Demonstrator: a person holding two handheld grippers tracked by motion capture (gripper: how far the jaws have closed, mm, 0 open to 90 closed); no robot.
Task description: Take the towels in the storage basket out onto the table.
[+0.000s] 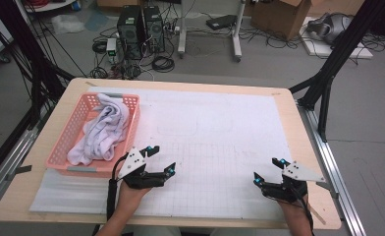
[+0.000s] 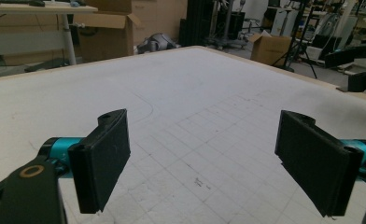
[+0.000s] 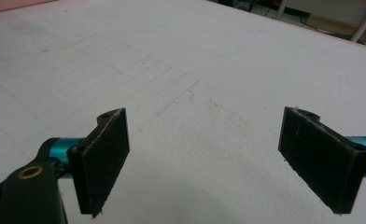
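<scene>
A pink plastic basket (image 1: pixel 65 136) stands at the table's left side with crumpled white cloths (image 1: pixel 104 130) heaped in it. My left gripper (image 1: pixel 161 161) rests low over the white gridded mat (image 1: pixel 215 147), just right of the basket's near corner, jaws wide apart and empty. My right gripper (image 1: pixel 267 170) sits near the front right of the mat, also open with nothing between its jaws. In the left gripper view the left gripper (image 2: pixel 202 163) has bare mat between its pads, and the right gripper's jaws (image 2: pixel 358 70) show far off. The right gripper (image 3: pixel 204 163) likewise frames bare mat.
The wooden table (image 1: pixel 288 105) edges the mat on all sides. Behind it on the floor are computer towers (image 1: pixel 141 29), cables, a cardboard box (image 1: pixel 279 17) and black frame legs (image 1: pixel 328 78). A metal rail (image 1: pixel 338 172) runs along the table's right side.
</scene>
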